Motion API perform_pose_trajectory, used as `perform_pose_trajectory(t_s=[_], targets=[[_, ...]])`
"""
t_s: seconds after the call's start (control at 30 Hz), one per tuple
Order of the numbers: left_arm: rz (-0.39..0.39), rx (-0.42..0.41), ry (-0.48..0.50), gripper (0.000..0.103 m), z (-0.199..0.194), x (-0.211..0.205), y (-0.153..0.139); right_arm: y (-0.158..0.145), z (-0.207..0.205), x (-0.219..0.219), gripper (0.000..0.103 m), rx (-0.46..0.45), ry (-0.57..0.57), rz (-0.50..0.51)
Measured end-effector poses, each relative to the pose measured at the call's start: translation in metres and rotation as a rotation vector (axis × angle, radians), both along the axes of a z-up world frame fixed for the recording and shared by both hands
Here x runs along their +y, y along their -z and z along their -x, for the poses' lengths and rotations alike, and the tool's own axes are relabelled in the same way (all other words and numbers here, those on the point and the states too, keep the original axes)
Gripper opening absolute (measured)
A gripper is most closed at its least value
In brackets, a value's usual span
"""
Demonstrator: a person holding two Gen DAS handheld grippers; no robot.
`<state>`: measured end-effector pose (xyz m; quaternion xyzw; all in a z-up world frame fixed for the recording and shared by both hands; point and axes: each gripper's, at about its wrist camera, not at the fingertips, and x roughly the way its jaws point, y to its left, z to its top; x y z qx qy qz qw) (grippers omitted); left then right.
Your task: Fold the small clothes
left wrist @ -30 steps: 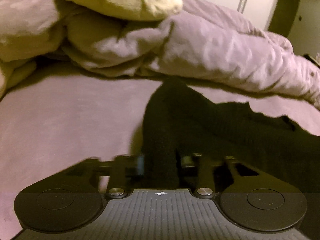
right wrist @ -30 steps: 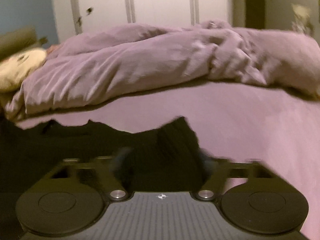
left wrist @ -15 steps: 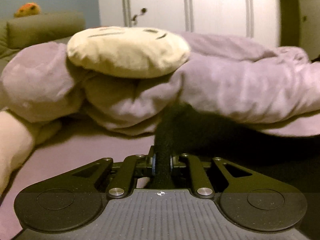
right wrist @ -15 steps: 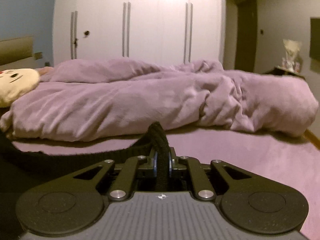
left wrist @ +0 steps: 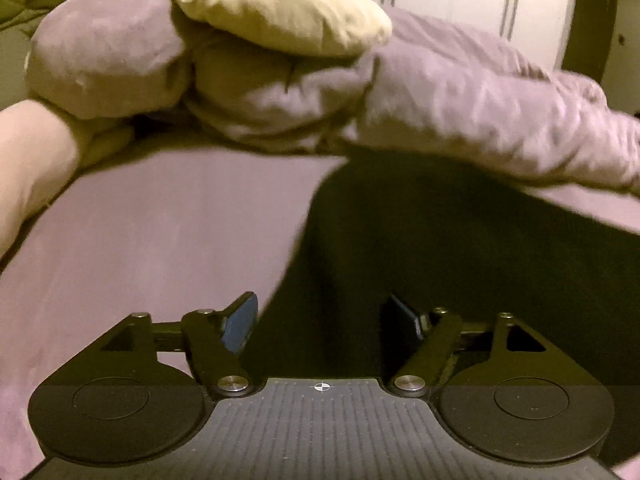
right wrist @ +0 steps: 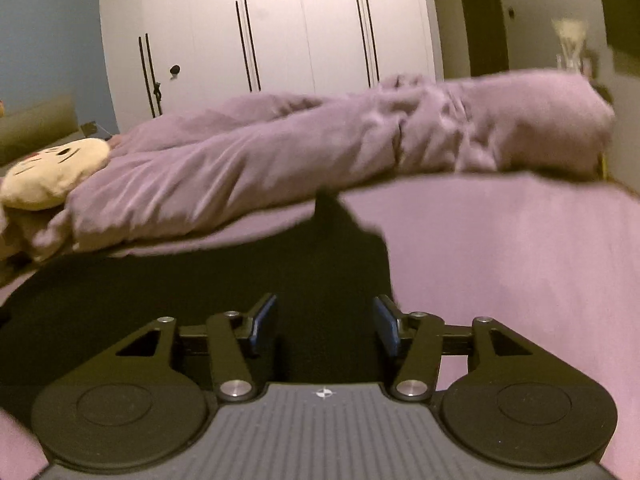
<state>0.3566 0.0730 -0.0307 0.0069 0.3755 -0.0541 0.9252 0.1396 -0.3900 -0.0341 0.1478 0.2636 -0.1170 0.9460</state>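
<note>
Both grips are off. My left gripper (left wrist: 320, 320) has its jaws well apart; they have just been opening, and the black garment (left wrist: 460, 264) lies between the blue pads without either pad pressing on it. Same on the other side: my right gripper (right wrist: 325, 320) has just been opening too, about half spread, with dark cloth running under and between the pads but nothing pinched.

The garment itself lies flat on the purple bed sheet (left wrist: 152, 232), spread from one gripper across to the other. In the right view one corner (right wrist: 326, 204) pokes up in a small peak toward the rolled purple duvet (right wrist: 320, 152). I'd say that peak is where the cloth was let go, so this looks like the laying-down end of a fold.

The duvet is bunched along the far side of the bed, which I judge leaves the near sheet free as a working surface. A cream cushion (left wrist: 280, 12) sits on top of the duvet at the left end, well clear of the garment. White wardrobe doors (right wrist: 304, 28) stand behind.

Next, I think, I must pull both tools back without snagging the edge, because cloth this limp will drag along.
</note>
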Motion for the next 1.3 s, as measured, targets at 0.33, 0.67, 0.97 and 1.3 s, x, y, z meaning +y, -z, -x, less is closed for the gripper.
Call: perform_pose_trajectory(t_s=[0.33, 0.67, 0.97, 1.3], targets=[[-0.015, 0.013, -0.058, 0.081, 0.029, 0.004, -0.007, 0.021, 0.062, -0.020, 0.064, 0.051, 0.215, -0.266], [0.083, 0.111, -0.075, 0.083, 0.075, 0.014, 0.004, 0.037, 0.082, -0.028, 0.065, -0.006, 0.235, -0.599], [0.241, 0.135, -0.191, 0.083, 0.057, 0.019, 0.010, 0.043, 0.096, -0.038, 0.056, -0.030, 0.265, -0.745], [0.263, 0.107, -0.227, 0.083, 0.044, 0.016, 0.009, 0.064, 0.062, -0.040, 0.057, -0.115, 0.296, -0.927]])
